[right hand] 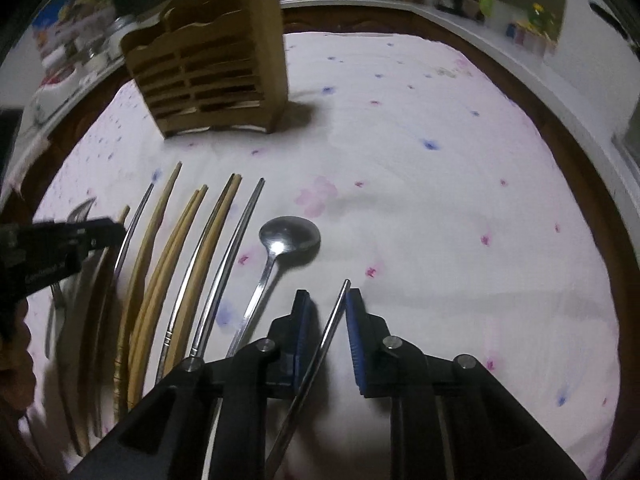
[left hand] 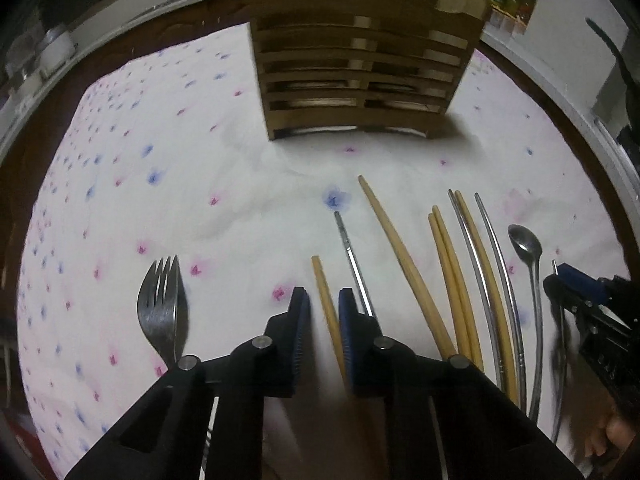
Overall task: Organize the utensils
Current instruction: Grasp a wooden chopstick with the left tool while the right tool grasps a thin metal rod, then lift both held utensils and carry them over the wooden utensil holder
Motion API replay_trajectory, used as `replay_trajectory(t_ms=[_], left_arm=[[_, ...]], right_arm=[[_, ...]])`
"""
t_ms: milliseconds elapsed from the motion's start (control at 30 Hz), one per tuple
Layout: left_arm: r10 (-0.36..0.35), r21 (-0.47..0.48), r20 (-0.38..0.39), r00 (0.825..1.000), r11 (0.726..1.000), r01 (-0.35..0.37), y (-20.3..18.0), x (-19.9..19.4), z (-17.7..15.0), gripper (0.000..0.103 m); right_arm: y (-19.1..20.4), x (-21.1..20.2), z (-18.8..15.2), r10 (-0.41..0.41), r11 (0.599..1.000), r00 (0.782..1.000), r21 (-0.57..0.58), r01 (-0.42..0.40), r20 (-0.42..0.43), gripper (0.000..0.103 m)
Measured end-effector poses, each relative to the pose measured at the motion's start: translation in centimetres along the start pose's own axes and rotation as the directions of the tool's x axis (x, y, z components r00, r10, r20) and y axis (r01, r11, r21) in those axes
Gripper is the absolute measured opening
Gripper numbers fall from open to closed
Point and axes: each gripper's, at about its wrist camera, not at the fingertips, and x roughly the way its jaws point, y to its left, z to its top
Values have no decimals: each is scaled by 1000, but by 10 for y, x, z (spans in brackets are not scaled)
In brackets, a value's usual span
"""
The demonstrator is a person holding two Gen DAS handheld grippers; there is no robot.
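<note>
A wooden chopstick (left hand: 322,280) lies on the cloth between the narrow jaws of my left gripper (left hand: 324,304). It rests against the right pad, and a gap shows on the left pad's side. My right gripper (right hand: 328,300) straddles a metal chopstick (right hand: 334,316) that runs slantwise between its pads, also with a gap. A row of wooden and metal chopsticks (left hand: 460,280) lies between the two grippers. A fork (left hand: 160,304) lies left of my left gripper. Left of my right gripper lies a spoon (right hand: 290,234). The slatted wooden utensil holder (left hand: 360,80) stands upright at the back.
Everything rests on a white cloth with pink and blue flowers (right hand: 440,160). It covers a dark wooden table whose rim (right hand: 580,152) curves around it. Counters with jars and bottles (right hand: 532,28) line the background. Bare cloth stretches right of the spoon.
</note>
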Motion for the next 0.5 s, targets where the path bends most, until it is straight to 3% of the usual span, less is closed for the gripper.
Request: replay_trajectory(t_ms=[133,233,333,500], left_arm=[[-7,7,11,1000,1000,7,-7,3,1,3],[-40,-24,6,999,999,40,-1,-1,-2,3],[-58,-43,28,998,997,60,3,-15,-9,3],[-112,-58,102,988,991,118,9,-62,-20,3]], right_arm=[[1,0,-1,13,1000,1000,-7,-13,16,7],[-8,-2,-2,92,994,996,56,-92,12,4],[-16,-11,-4,166,980,986,110,-168,26,4],[-18,-40,-5,205,970,975,114,-214,80,4]])
